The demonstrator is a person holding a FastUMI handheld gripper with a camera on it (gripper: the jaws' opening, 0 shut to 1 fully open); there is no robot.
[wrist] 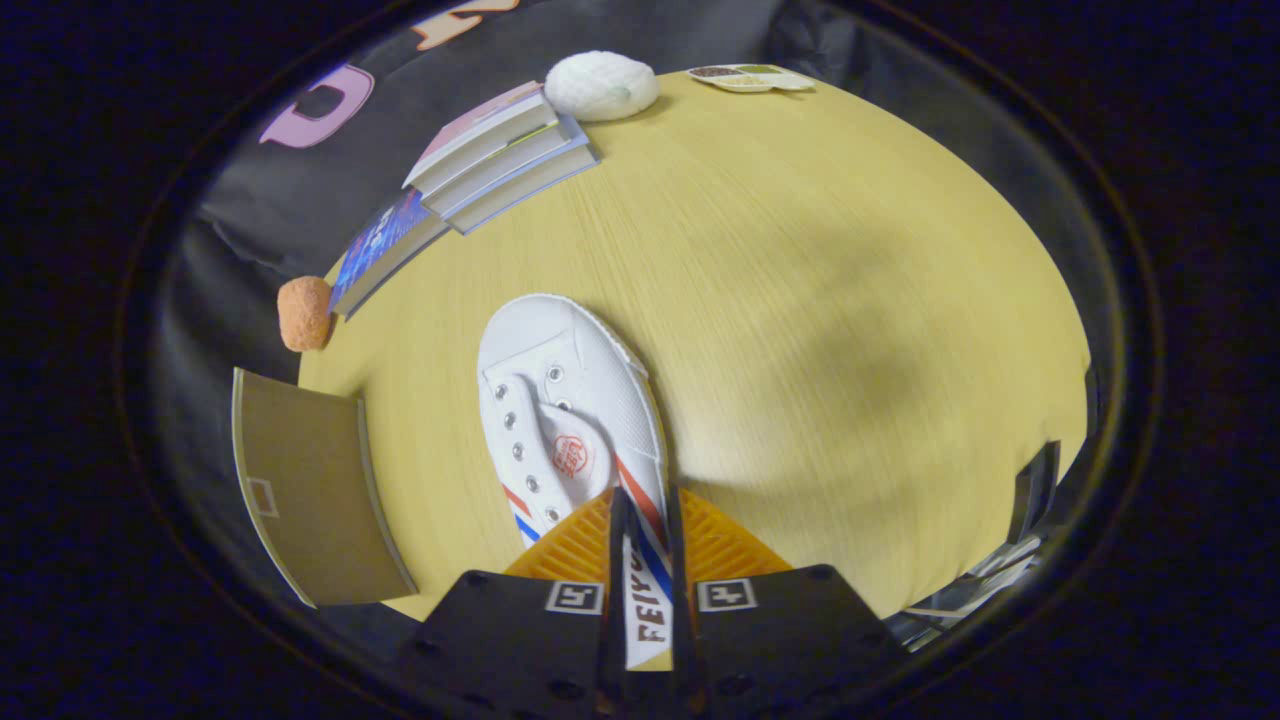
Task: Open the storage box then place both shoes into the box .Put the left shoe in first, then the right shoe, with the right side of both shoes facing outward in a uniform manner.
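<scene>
Gripper view, left to right: a brown box flap lies at about nine o'clock from the gripper, apparently the storage box's opened lid. The white shoe sits dead ahead, its long axis running toward twelve o'clock, toe away. The fingers pinch its side wall near the heel. The carry likely swings toward nine o'clock.

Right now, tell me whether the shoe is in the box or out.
Out. The white shoe lies over the wooden table, its side wall pinched between both fingers of the gripper.
</scene>
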